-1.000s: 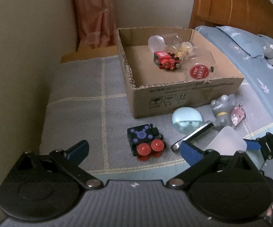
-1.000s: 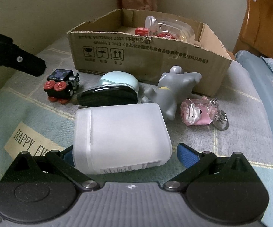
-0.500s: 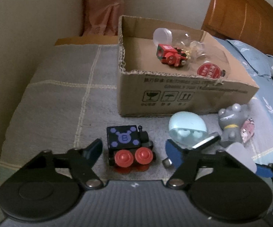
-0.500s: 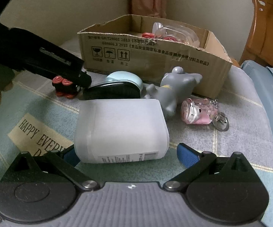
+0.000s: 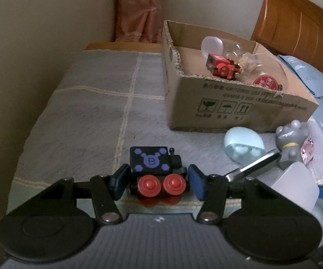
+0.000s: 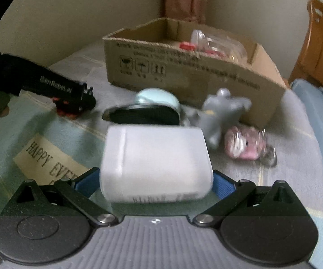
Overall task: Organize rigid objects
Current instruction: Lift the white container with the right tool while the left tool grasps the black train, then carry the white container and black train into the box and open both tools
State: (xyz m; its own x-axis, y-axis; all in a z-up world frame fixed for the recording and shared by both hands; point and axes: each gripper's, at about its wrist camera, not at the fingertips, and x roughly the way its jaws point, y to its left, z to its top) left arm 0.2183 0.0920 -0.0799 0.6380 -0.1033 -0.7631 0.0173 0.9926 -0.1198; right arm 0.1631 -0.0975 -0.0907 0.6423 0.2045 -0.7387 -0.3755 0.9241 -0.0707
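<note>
A black toy train with red wheels lies on the bed between the pads of my left gripper. The jaws are closing and the pads meet its two ends. The left gripper's finger also covers most of the train in the right wrist view. A white translucent container lies on its side between the blue pads of my right gripper, whose jaws stand wide and close to its sides. The same container shows at the right of the left wrist view. The cardboard box holds a red toy train and clear jars.
Between the grippers and the box lie a pale blue egg-shaped case, a black and silver object, a grey figurine and a pink keychain. A wall runs along the left. A wooden headboard stands at the back right.
My left gripper came down over the black train and its jaws narrowed from wide open to the train's ends. The right gripper edged forward around the white container.
</note>
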